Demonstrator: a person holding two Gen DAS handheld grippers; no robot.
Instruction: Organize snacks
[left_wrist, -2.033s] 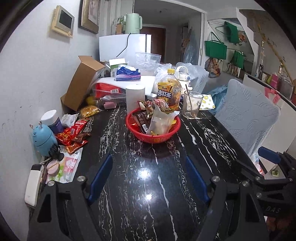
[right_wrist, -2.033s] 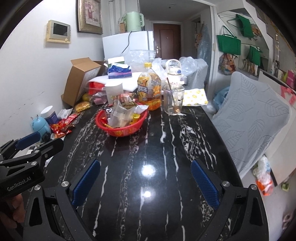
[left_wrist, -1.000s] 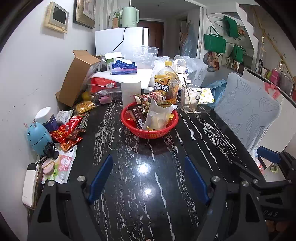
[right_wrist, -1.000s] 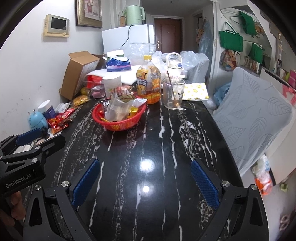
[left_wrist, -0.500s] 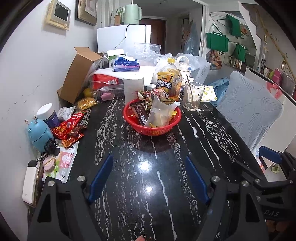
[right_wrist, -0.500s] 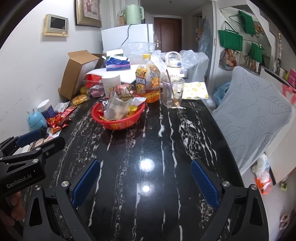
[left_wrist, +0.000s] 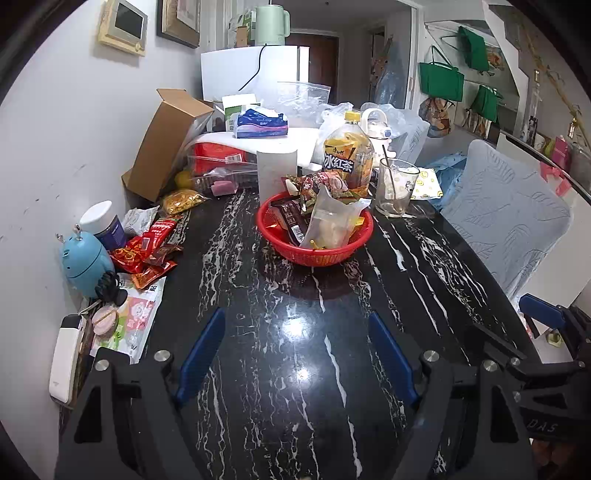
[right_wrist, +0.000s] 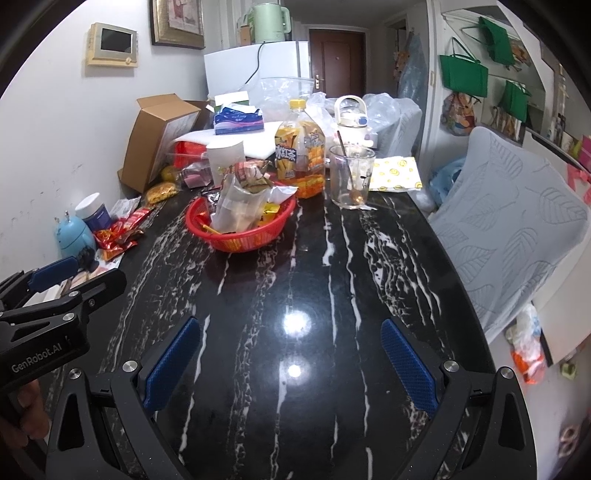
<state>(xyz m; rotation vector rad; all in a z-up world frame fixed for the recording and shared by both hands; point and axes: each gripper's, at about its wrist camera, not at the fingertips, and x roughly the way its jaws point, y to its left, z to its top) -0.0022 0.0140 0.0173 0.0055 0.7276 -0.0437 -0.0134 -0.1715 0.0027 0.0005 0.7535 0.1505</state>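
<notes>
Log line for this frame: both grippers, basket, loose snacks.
left gripper: open, empty | right gripper: open, empty | red basket: holds snack packets | loose red snack packets: on table by wall

Black marble-patterned desk (left_wrist: 295, 332) with white veins, cluttered at its far end and along the wall side.

A red basket (left_wrist: 314, 254) heaped with snack packets stands near the middle of the desk, with an orange tea bottle (left_wrist: 347, 158) and a white paper roll (left_wrist: 276, 173) just behind it and a glass cup (left_wrist: 395, 188) holding a spoon to its right. Along the wall edge lie red snack packets (left_wrist: 147, 251), a yellow bag (left_wrist: 183, 199), a white-lidded jar (left_wrist: 103, 225), a pale blue gadget (left_wrist: 83, 262), a flat printed packet (left_wrist: 136, 321) and a white device (left_wrist: 66, 362). A tilted cardboard box (left_wrist: 162, 144) leans at the far corner beside clear plastic containers (left_wrist: 218, 166). The near half shows glossy ceiling-light reflections.
</notes>
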